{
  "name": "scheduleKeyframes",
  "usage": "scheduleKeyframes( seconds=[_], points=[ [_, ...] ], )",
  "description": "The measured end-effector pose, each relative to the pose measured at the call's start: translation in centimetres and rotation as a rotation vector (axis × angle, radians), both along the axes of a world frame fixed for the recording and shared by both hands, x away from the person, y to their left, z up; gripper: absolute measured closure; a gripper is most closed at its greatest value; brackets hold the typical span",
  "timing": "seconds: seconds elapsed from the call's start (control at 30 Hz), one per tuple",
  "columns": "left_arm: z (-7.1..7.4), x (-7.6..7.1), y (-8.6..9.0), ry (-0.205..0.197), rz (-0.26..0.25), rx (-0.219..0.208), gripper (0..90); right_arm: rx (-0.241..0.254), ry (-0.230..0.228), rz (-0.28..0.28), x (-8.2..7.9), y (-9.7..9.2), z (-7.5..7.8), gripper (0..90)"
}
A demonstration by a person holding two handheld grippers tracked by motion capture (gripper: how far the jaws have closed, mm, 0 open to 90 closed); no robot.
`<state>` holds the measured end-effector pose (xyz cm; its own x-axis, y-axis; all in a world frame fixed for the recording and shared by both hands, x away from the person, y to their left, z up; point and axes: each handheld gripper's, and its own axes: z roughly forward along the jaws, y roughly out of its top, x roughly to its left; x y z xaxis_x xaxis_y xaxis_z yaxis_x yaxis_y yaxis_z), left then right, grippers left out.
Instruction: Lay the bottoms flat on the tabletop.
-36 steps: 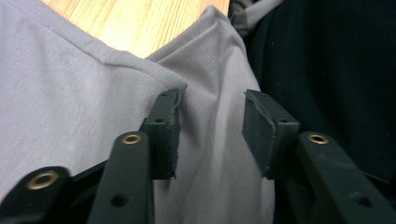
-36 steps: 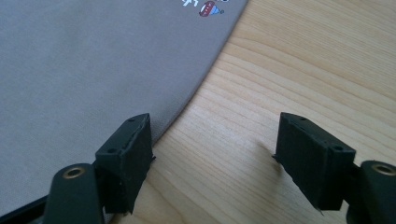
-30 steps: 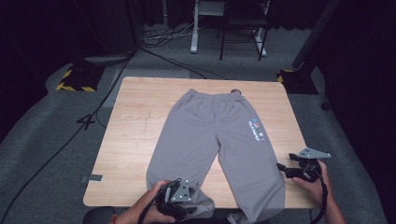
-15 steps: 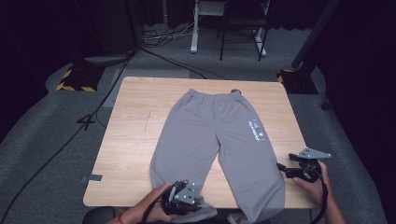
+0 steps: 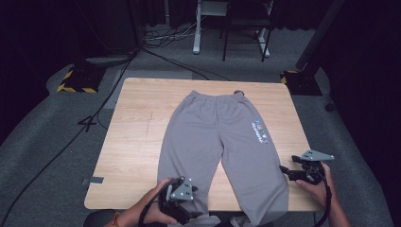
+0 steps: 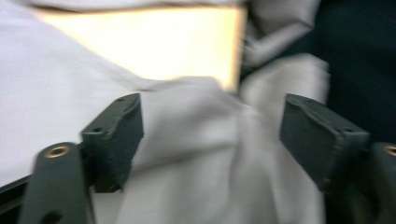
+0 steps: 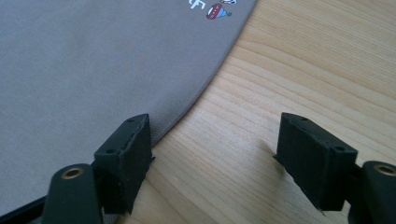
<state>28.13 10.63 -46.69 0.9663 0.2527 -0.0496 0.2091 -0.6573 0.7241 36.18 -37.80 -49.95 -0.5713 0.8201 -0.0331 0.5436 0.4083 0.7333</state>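
Grey sweatpants [image 5: 222, 137] lie flat on the wooden table [image 5: 137, 142], waistband far, legs toward me. My left gripper [image 5: 187, 208] hovers over the left leg's cuff at the table's front edge. Its jaws have just been opening and now stand wide in the left gripper view, my left gripper [image 6: 210, 135] having bunched cuff cloth [image 6: 187, 154] loose between the pads. My right gripper [image 5: 287, 171] rests on the table by the right leg's outer edge. It is open, my right gripper [image 7: 212, 144] straddling bare wood, its left pad at the cloth's hem [image 7: 93, 60].
A small coloured print [image 5: 259, 131] marks the right leg's upper part. A strip of tape [image 5: 94, 180] sits at the table's front left corner. Cables, desk legs and yellow-black striped bases lie on the grey floor beyond the table.
My left gripper shifted a little over the left cuff and lifted slightly, and the cuff cloth now sits bunched at the table's front edge. The right gripper has stayed put.
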Motion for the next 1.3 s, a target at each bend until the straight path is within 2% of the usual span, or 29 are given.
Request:
scheduleKeyframes(
  seconds=[0.03,0.1,0.2,0.37,0.43,0.57,0.7,0.8,0.9,1.1,1.3],
  points=[
    [0.3,0.8,0.7,-0.023,0.031,-0.002,20.7,-0.001,0.000,0.001,0.0,0.0,0.0,26.3],
    [0.8,1.9,1.7,-0.045,0.076,-0.015,20.5,-0.005,-0.001,0.003,0.1,0.0,0.0,26.3],
    [1.4,3.4,3.3,-0.109,0.134,0.010,20.6,-0.013,-0.001,0.007,0.1,0.1,0.1,26.3],
    [1.6,5.1,5.5,-0.176,0.228,0.070,20.1,-0.016,-0.003,0.011,0.1,0.1,0.3,25.9],
    [1.4,5.9,6.7,-0.155,0.272,0.049,20.0,-0.011,-0.006,0.014,0.1,0.1,0.3,25.7],
    [0.7,7.0,8.7,-0.161,0.349,0.079,19.1,-0.010,-0.004,0.011,0.1,0.0,0.3,24.8],
    [-0.3,7.7,10.6,-0.127,0.391,0.078,19.7,-0.001,0.002,0.000,0.2,-0.2,0.1,23.8],
    [-1.2,8.1,11.7,-0.087,0.403,0.095,18.9,0.011,0.002,-0.008,0.2,-0.4,-0.1,22.0],
    [-1.6,8.2,12.6,-0.060,0.417,0.095,18.8,0.033,0.006,-0.017,0.3,-0.6,-0.3,20.9],
    [-2.7,8.6,13.3,-0.034,0.436,0.122,18.6,0.038,0.014,-0.018,0.3,-0.7,-0.3,20.1],
    [-3.4,8.6,13.7,-0.009,0.460,0.081,17.8,0.039,0.014,-0.018,0.3,-0.7,-0.3,20.0]
  ],
)
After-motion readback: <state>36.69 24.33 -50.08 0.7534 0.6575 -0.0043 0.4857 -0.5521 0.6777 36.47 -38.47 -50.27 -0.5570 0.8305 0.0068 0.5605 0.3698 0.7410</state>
